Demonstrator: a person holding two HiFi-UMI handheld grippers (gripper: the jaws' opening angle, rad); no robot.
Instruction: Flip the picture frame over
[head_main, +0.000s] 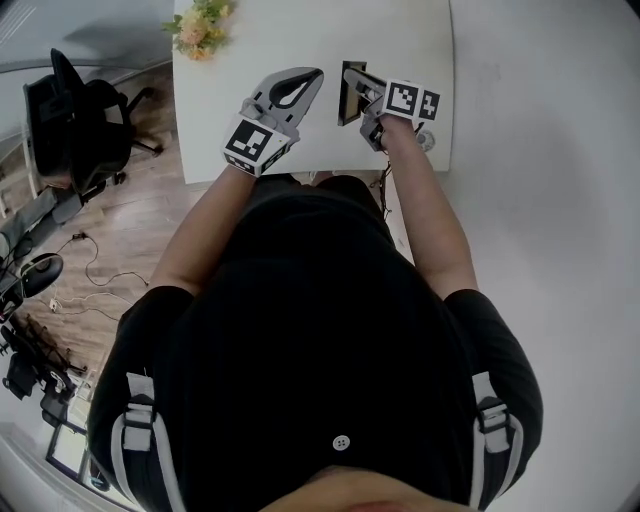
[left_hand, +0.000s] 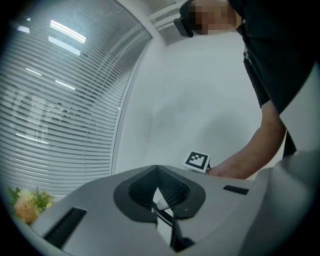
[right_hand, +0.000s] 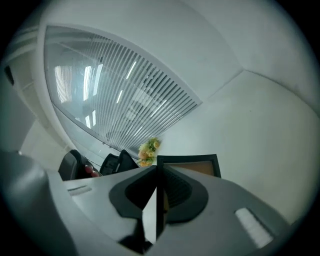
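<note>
- Your right gripper (head_main: 366, 86) has its jaws nearly together, pinched on a thin edge of the picture frame (head_main: 348, 105). In the right gripper view the dark border and a brown panel of the frame (right_hand: 189, 162) rise just beyond the fingertips.
- Your left gripper (head_main: 314, 76) has its jaws closed tip to tip, and nothing shows between them. It hovers just beside the frame on its left and does not touch it.
- From the head view the frame stands up on edge near the front of the white counter (head_main: 400, 40), so I judge the flip to be about halfway.
- What is left is to tip the frame past upright and lay it flat with the other face up, then let go.
- I cannot tell from these views whether the brown panel is the backing or the picture side, so check which way you are tipping it.
- The flowers (head_main: 200, 25) sit at the far left corner, well apart from the frame and out of your way.
</note>
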